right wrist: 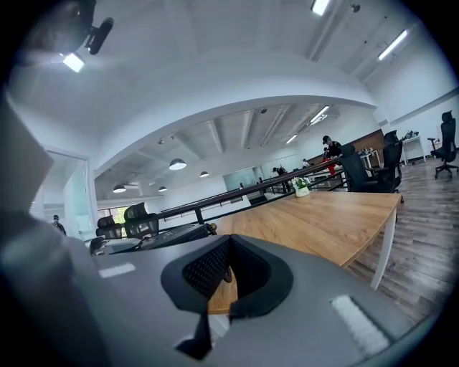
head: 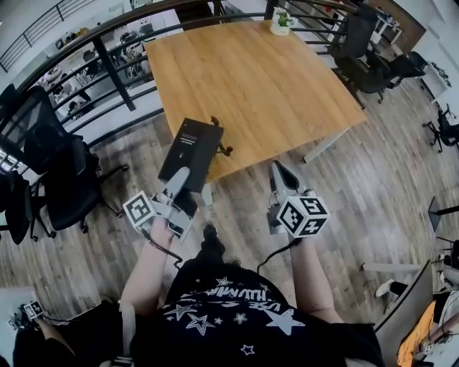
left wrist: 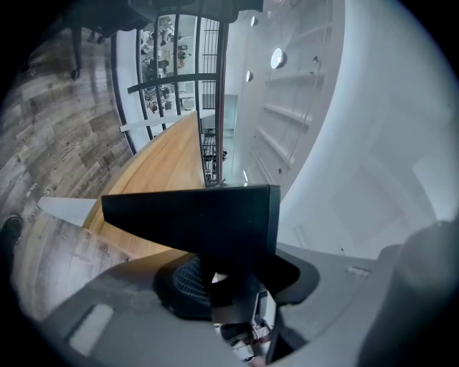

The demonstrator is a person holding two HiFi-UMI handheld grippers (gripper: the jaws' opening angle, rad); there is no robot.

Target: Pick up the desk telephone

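**Desk:** Where is the desk telephone point(head: 192, 150) in this one?

**Photo:** In your left gripper point(head: 181, 178). Its fingers point(left wrist: 115, 308) are clamped on the near end of the flat black set, parted only as wide as its body. You hold it out over the near edge of the wooden surface point(head: 265, 79), with its near half above the plank floor point(head: 358, 186) (neither angle settles whether the far end touches the wood).

**Desk:** And from the gripper itself?

**Photo:** The left gripper view shows the set as a dark slab across the frame just past the fingertips, with the surface running away behind it.

**Desk:** The other hand?

**Photo:** Your right gripper point(head: 282, 175) is to the right of the set, just short of the same edge, and holds nothing. Its fingers point(right wrist: 208, 269) are drawn together, with a mere sliver between the pads. The right gripper view catches the telephone at its left.

**Desk:** The surroundings?

**Photo:** A small potted plant point(head: 282, 21) stands at the far edge. Black office chairs point(head: 54, 168) stand on the left, beside the railing point(head: 107, 68).
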